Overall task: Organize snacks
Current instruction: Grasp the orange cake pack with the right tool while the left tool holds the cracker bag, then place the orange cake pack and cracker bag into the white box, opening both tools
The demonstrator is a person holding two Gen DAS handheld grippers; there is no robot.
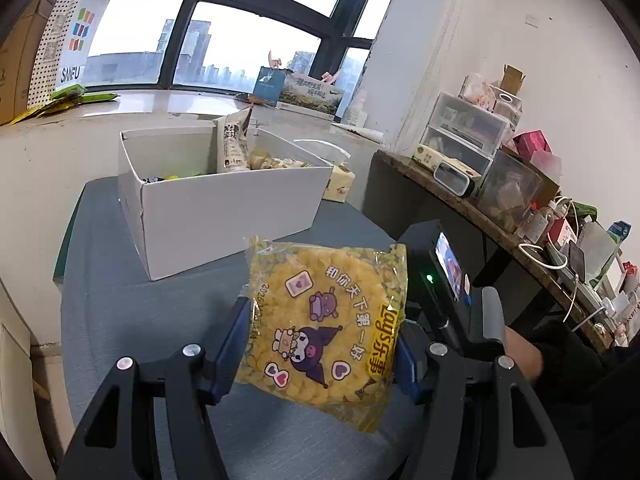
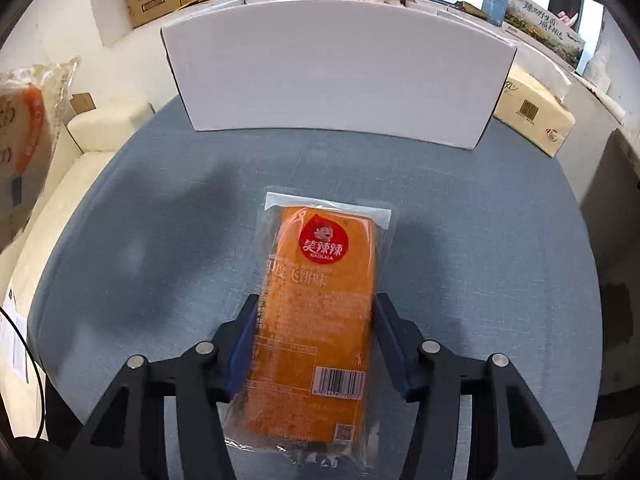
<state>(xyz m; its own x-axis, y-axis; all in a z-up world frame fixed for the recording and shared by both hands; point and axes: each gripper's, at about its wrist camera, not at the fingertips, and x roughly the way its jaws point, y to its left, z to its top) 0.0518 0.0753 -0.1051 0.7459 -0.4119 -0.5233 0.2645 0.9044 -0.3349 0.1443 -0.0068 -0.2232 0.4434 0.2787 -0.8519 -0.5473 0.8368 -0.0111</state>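
Note:
My left gripper [image 1: 320, 344] is shut on a yellow Lay's snack bag [image 1: 324, 328] with cartoon figures and holds it above the blue-grey table [image 1: 120, 312], in front of the white cardboard box [image 1: 224, 204]. The box holds several snacks, with a tall beige packet [image 1: 234, 140] standing up in it. My right gripper [image 2: 314, 344] is shut on an orange flat snack pack [image 2: 316, 320] in clear wrap, just over the table [image 2: 480, 260], facing the box's white wall [image 2: 340, 72]. The right gripper's body [image 1: 444, 272] shows in the left wrist view.
A tissue pack [image 2: 532, 120] lies right of the box. A cluttered side desk [image 1: 500, 184] with drawers and cables stands at the right. The windowsill [image 1: 160, 100] holds bags and green packets. A white sofa [image 2: 92, 140] is at the left.

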